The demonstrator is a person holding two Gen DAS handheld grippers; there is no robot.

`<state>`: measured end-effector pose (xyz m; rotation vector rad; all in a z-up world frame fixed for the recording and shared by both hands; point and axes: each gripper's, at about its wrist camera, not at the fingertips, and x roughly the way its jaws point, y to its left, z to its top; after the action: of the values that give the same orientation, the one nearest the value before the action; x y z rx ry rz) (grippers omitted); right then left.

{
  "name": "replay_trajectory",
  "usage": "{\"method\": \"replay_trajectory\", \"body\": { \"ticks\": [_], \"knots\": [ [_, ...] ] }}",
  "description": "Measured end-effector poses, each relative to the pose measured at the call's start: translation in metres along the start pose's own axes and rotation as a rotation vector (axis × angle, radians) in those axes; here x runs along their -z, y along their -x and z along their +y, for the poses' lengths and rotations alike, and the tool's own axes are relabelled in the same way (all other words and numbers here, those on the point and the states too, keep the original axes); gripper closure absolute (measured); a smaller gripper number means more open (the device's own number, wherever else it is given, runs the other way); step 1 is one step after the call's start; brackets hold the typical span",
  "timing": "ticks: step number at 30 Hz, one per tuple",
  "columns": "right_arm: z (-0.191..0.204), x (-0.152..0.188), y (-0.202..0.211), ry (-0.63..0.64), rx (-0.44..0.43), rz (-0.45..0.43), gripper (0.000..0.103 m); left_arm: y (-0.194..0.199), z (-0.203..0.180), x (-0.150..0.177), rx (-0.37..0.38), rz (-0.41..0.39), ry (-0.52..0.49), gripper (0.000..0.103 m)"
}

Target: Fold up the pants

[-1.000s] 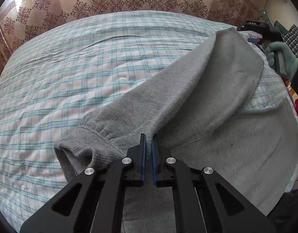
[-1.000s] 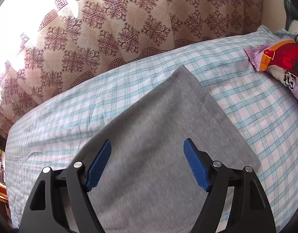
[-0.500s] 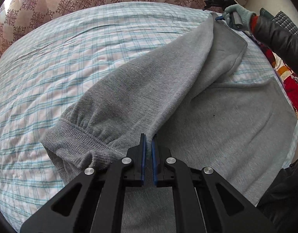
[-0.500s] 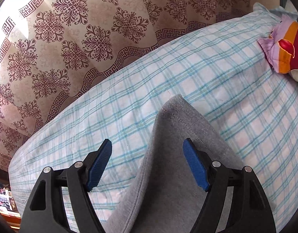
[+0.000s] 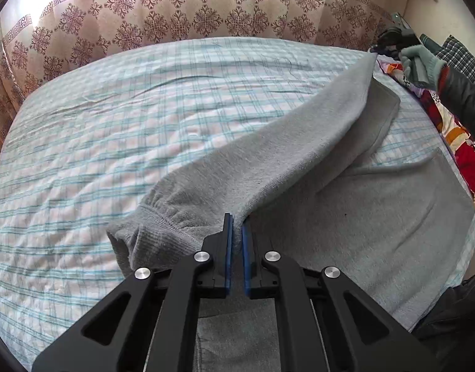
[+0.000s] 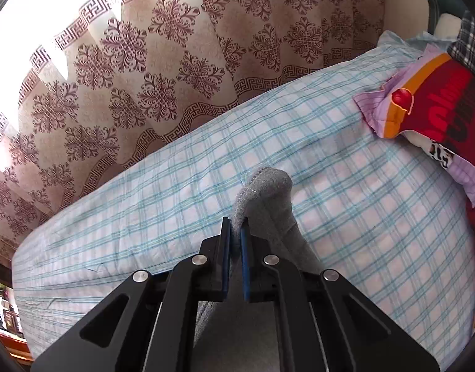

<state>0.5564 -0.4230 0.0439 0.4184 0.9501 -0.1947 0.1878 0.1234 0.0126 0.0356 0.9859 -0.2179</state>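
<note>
Left wrist view: grey pants taut between both hand-held grippers, each clamped on fabric.

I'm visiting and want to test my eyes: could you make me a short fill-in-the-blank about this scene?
1. The left gripper is shut on the ____ sweatpants.
2. The right gripper is ____ on the sweatpants.
3. The pants lie on a ____-patterned bedsheet.

Missing words: grey; shut; plaid
</note>
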Motion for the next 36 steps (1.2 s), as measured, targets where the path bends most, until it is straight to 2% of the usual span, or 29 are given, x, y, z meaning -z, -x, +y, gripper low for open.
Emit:
{"method": "replay_trajectory", "body": {
  "ticks": [3,7,13,18,28,36],
  "knots": [
    [-0.027,0.010,0.044,-0.069,-0.075,-0.027,0.098,0.027,0.013,-0.006,-0.029,-0.075,0.012,0.098],
    [-0.063,0.037,0.105,-0.113,-0.110,-0.062,0.098,0.061,0.022,-0.009,-0.014,-0.140,0.011,0.098],
    [-0.104,0.088,0.196,-0.122,-0.144,-0.140,0.098,0.095,0.010,0.007,-0.017,-0.175,-0.058,0.098],
    [-0.134,0.134,0.250,-0.109,-0.139,-0.182,0.098,0.120,-0.002,0.033,-0.003,-0.188,-0.101,0.097],
    [-0.214,0.247,0.288,-0.249,-0.132,-0.160,0.098,0.136,-0.024,0.088,0.017,-0.141,-0.208,0.097],
    [-0.264,0.320,0.286,-0.332,-0.073,-0.119,0.098,0.120,-0.039,0.115,0.024,-0.064,-0.311,0.097]
  ]
}}
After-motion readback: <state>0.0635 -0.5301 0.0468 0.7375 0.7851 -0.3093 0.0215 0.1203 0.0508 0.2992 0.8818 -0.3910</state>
